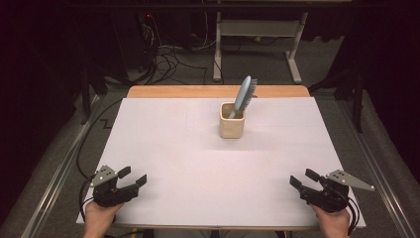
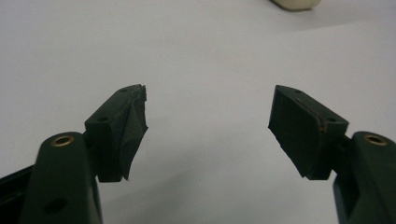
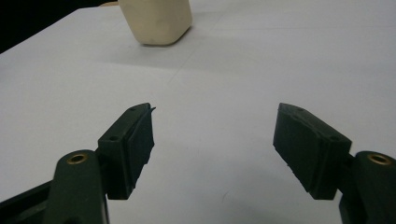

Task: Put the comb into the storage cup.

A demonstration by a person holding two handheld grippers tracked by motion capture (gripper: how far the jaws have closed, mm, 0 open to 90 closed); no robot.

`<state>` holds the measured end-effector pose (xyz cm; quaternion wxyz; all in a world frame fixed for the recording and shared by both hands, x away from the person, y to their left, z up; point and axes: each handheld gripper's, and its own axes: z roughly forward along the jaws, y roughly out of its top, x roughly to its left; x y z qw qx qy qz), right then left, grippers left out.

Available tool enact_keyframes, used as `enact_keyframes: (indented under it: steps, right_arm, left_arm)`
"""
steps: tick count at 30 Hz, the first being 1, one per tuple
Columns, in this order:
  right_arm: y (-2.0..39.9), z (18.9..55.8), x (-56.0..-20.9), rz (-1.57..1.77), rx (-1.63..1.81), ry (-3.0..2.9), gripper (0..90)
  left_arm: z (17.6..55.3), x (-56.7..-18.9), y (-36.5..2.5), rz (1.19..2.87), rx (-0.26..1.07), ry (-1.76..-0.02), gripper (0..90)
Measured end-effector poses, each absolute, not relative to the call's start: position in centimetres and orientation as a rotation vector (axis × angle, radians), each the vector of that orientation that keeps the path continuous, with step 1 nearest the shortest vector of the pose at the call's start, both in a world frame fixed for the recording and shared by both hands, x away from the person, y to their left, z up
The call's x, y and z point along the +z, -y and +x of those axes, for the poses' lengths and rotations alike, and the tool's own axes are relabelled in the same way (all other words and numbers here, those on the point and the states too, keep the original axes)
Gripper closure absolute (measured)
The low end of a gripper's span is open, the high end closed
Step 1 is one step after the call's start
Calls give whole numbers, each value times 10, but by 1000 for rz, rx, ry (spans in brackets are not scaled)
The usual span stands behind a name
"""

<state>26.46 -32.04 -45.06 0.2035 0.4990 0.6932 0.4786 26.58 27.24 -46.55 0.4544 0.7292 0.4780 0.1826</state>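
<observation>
A broad white sheet [image 1: 198, 163], smooth and matte, is covering nearly the whole table [image 1: 163, 91], leaving only a strip of pale wood showing along the far edge. Faint pencil-thin lines are crossing the sheet near its far half.

Toward the far side, a little right of centre, a cream cup [image 1: 232, 120] is standing upright on the sheet. It is squarish with rounded corners and a dull, stone-like surface. In the right gripper view its lower body [image 3: 156, 21] is sitting at the top edge, well ahead of the jaws; in the left gripper view just its base [image 2: 295, 3] is peeking in at the top right.

A light blue hairbrush [image 1: 243, 95] is standing handle-down in the cup, leaning to the right, its oval plastic head carrying a bed of dark bristles that is facing right.

The left gripper [image 1: 133, 177] is resting at the near left corner of the sheet, held in a hand [image 1: 101, 214], a grey three-cornered plate sitting on top. Its black, blocky jaws are standing apart with nothing between them; the pad on one is looking frayed and torn. The right gripper [image 1: 303, 178] is sitting at the near right corner in the other hand [image 1: 333, 218], its jaws likewise spread wide over bare sheet. Both are lying well apart from the cup.
</observation>
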Motion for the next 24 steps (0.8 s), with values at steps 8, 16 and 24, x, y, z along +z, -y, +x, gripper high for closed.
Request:
enact_keyframes:
  steps: [8,16,24]
  right_arm:
    - [323,260,-456,1384,1329,-1924,282]
    - [323,256,-459,1371,1329,-1914,277]
    - [325,251,-463,1364,1326,-1906,272]
  left_arm:
    - [265,-465,-272,1793,451,-1180,285]
    - [265,-465,-272,1794,452,-1178,285]
    - [265,-465,-273,1788,452,-1180,285]
